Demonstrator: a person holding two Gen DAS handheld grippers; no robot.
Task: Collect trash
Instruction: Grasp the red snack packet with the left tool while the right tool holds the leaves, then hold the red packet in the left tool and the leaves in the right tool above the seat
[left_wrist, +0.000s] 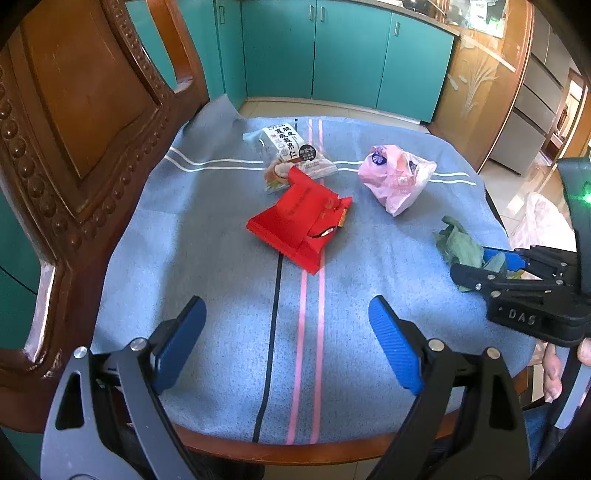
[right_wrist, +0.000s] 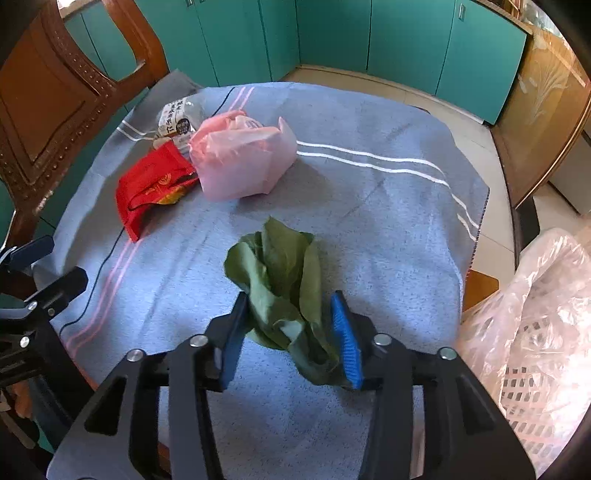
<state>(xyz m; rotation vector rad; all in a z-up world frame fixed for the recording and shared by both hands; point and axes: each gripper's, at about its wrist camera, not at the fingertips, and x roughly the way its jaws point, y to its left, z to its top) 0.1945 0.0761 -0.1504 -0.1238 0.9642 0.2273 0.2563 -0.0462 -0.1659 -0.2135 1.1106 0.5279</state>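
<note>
Green vegetable leaves (right_wrist: 280, 258) lie on the blue cloth near the table's right edge. My right gripper (right_wrist: 290, 299) stands open around them, one blue pad on each side, and the leaves brush both pads. The left wrist view shows that right gripper (left_wrist: 471, 264) low over the leaves (left_wrist: 458, 243). My left gripper (left_wrist: 288, 339) hangs wide open above bare cloth with nothing between its fingers. Farther back lie a red packet (left_wrist: 299, 221), a white printed snack bag (left_wrist: 291, 151) and a crumpled pink plastic bag (left_wrist: 397, 177).
The blue striped cloth (right_wrist: 369, 221) covers a round wooden table. A carved wooden chair (left_wrist: 74, 147) stands close on the left. A white lattice basket lined with clear plastic (right_wrist: 535, 332) sits beside the table on the right. Teal cabinets (left_wrist: 332, 55) line the far wall.
</note>
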